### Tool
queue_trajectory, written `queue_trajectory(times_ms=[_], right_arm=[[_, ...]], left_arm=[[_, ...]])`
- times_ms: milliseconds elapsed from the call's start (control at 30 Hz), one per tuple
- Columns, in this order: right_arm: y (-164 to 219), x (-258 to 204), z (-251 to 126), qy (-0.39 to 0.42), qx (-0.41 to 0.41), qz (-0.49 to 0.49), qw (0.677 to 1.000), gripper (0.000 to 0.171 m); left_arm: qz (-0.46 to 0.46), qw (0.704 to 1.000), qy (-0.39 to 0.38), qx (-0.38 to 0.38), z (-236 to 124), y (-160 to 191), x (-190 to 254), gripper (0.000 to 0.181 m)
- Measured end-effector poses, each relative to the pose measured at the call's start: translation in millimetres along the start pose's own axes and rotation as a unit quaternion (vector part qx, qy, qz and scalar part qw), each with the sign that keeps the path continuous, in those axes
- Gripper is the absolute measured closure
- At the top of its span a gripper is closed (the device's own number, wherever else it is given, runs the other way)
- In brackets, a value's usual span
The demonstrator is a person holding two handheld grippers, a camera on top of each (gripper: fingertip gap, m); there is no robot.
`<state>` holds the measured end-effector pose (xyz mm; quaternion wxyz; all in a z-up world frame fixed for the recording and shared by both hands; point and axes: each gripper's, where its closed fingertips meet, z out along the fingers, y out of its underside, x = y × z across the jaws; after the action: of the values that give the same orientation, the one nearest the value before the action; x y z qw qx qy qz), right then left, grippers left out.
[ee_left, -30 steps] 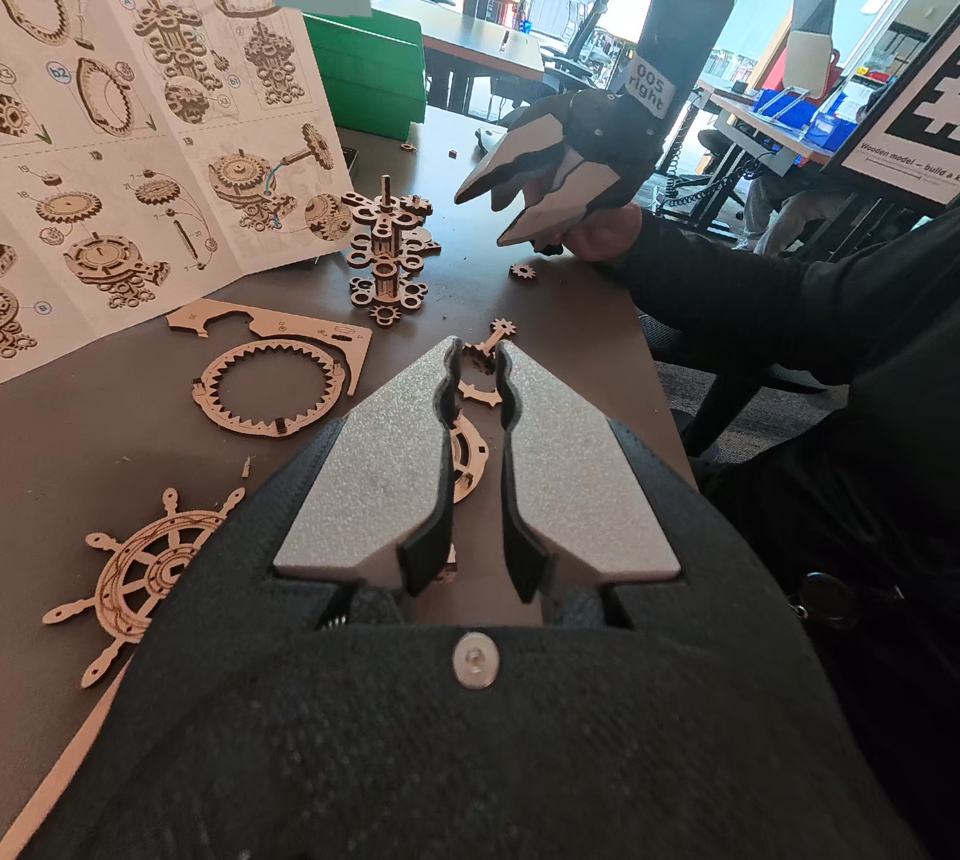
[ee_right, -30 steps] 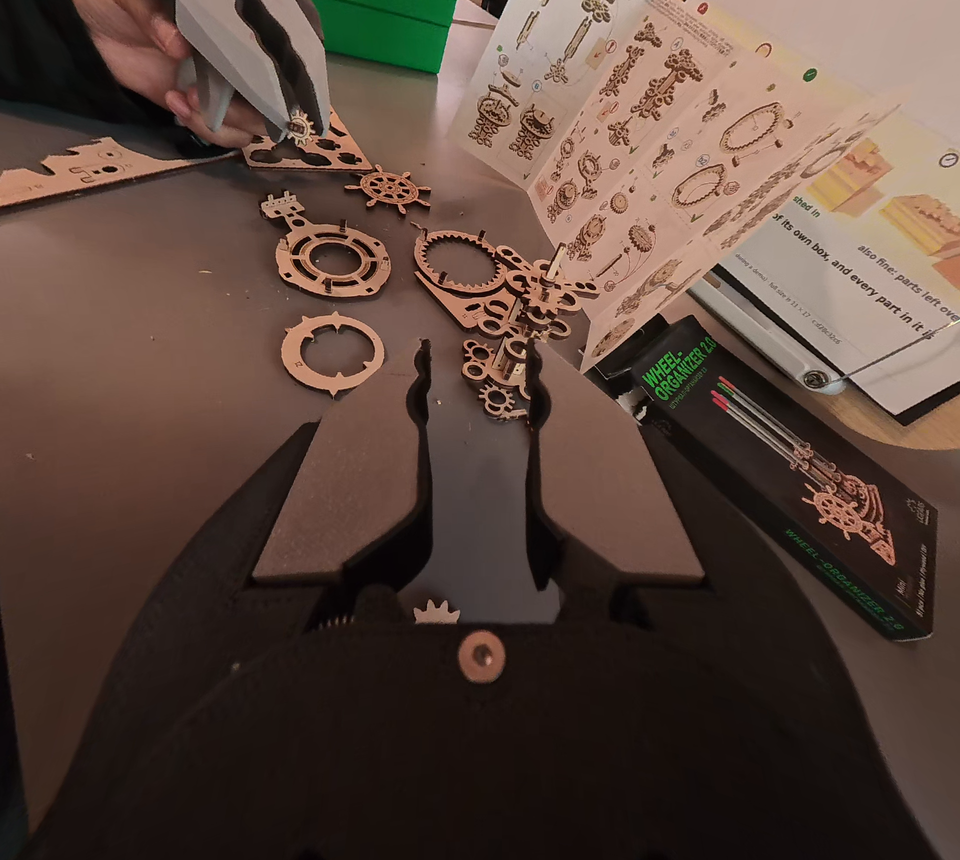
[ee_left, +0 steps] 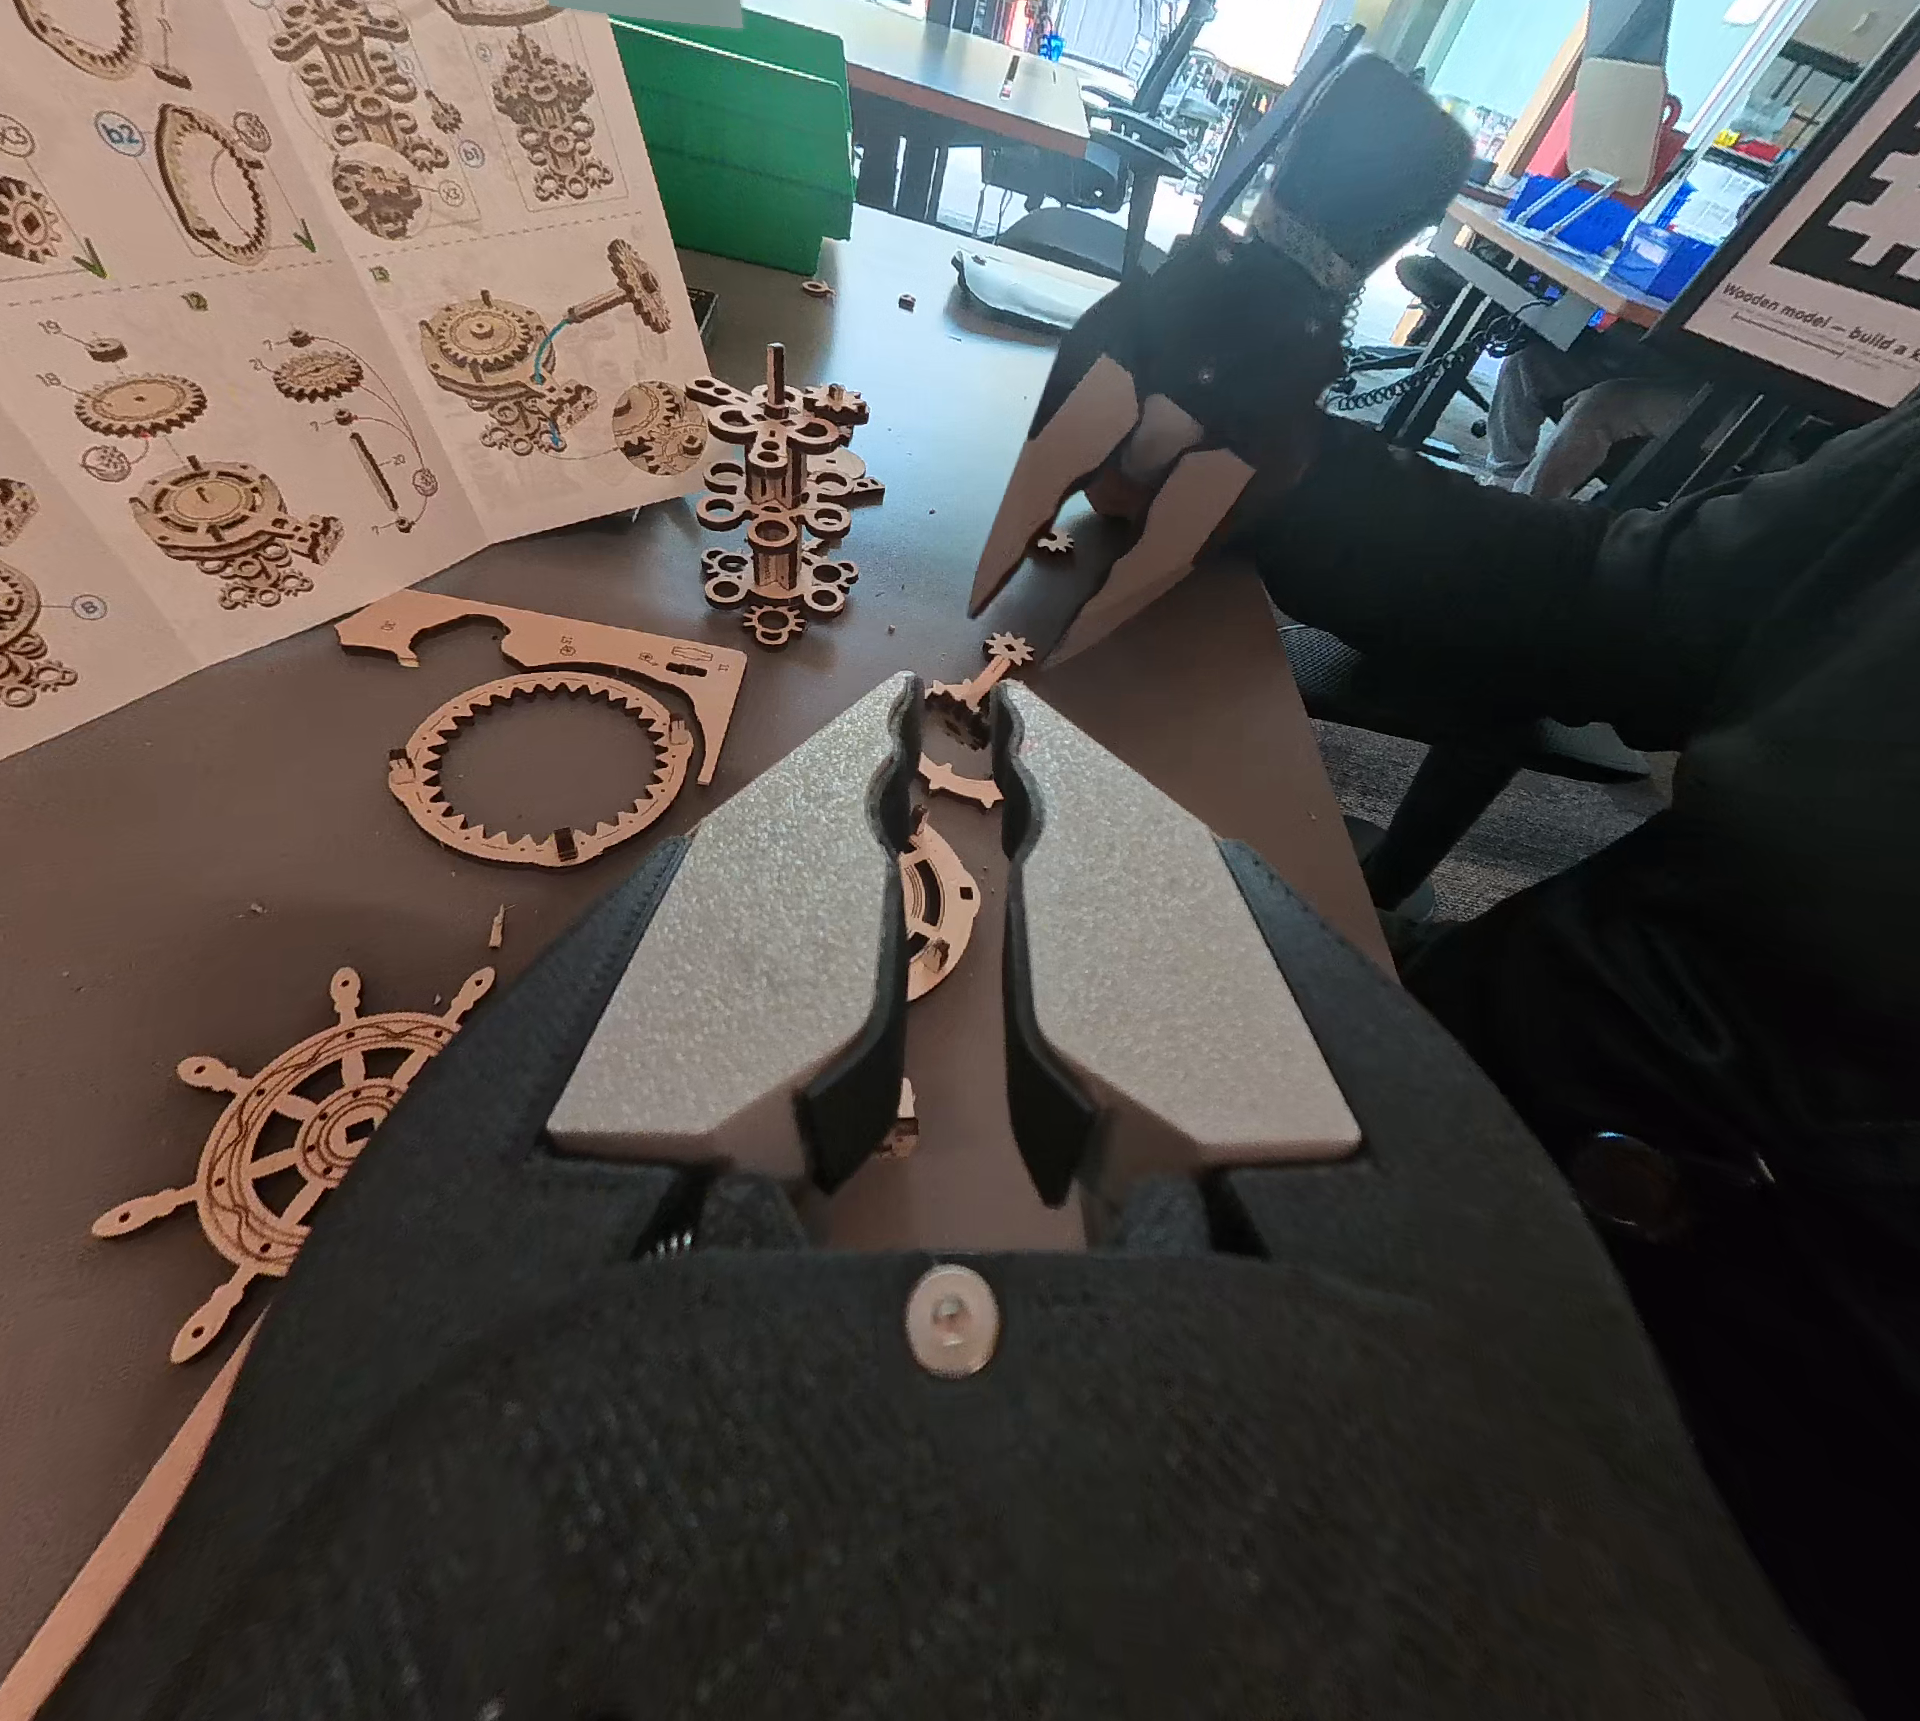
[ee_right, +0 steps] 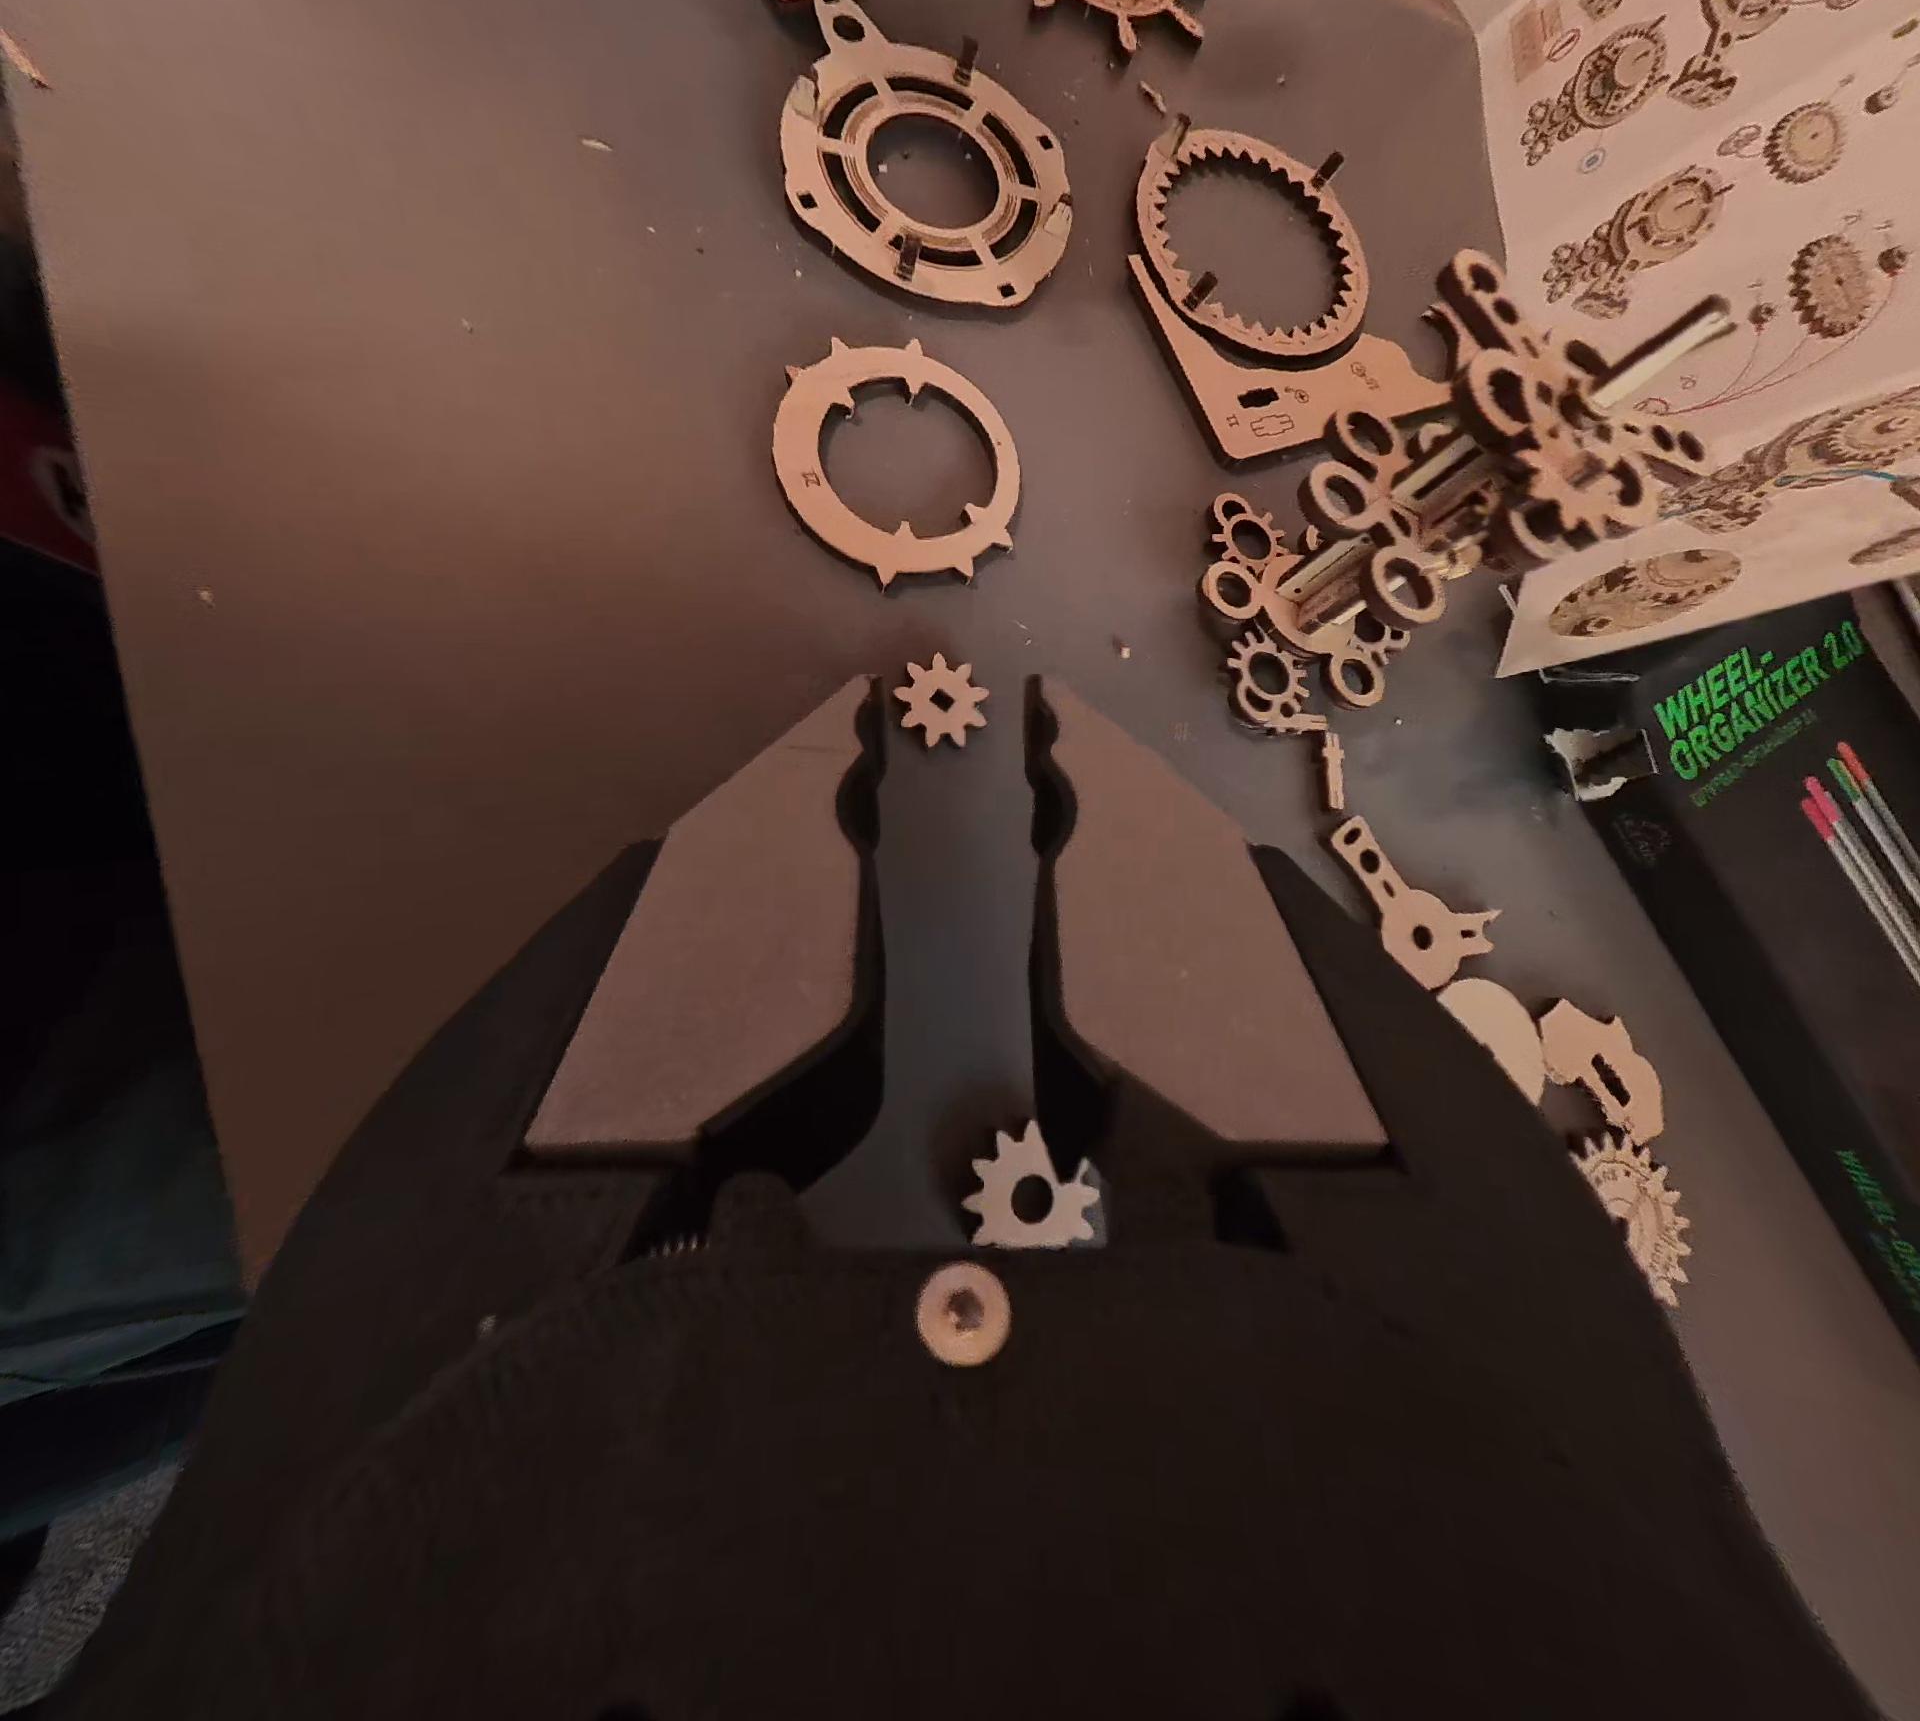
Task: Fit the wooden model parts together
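My left gripper (ee_left: 958,692) is shut on a small wooden gear-and-shaft piece (ee_left: 1006,653), held just above the table. My right gripper (ee_right: 951,697) is open and points steeply down at the table, its tips either side of a small gear with a square hole (ee_right: 940,701) that lies flat. In the left wrist view the right gripper (ee_left: 1016,632) stands just beyond my left fingertips. The part-built ring tower (ee_left: 777,508) stands upright by the instruction sheet and also shows in the right wrist view (ee_right: 1455,476).
Loose parts lie around: toothed ring plate (ee_left: 540,767), ship's wheel (ee_left: 281,1152), round frame (ee_right: 925,185), spiked ring (ee_right: 894,466), another gear (ee_right: 1029,1198). The instruction sheet (ee_left: 260,217) stands at the left, a green bin (ee_left: 748,133) behind it. A black box (ee_right: 1766,892) lies right.
The right gripper has come down from a raised pose and now points at the table, straddling the small gear. The left gripper has hardly moved and still holds its piece.
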<state>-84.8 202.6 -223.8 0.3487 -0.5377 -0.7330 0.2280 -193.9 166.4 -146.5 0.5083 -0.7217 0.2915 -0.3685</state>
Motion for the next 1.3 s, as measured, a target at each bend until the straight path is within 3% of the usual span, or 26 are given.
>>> queue_trajectory(times_ms=[100,433,900,1300], right_arm=[[1,1,1,0.019,-0.006,-0.023,1.000,0.169],[-7,26,-14,0.062,0.050,0.025,0.997,0.170],[11,34,-5,0.080,-0.010,0.023,0.996,0.168],[-9,40,-27,0.051,0.100,0.082,0.990,0.163]], left_arm=[[0.001,1.000,0.000,0.000,0,0,0,0.172],[0.006,1.000,-0.003,0.006,-2,-4,1,0.172],[0.011,1.000,-0.003,0.006,-2,-5,4,0.172],[0.013,1.000,-0.001,0.005,-1,-5,6,0.172]])
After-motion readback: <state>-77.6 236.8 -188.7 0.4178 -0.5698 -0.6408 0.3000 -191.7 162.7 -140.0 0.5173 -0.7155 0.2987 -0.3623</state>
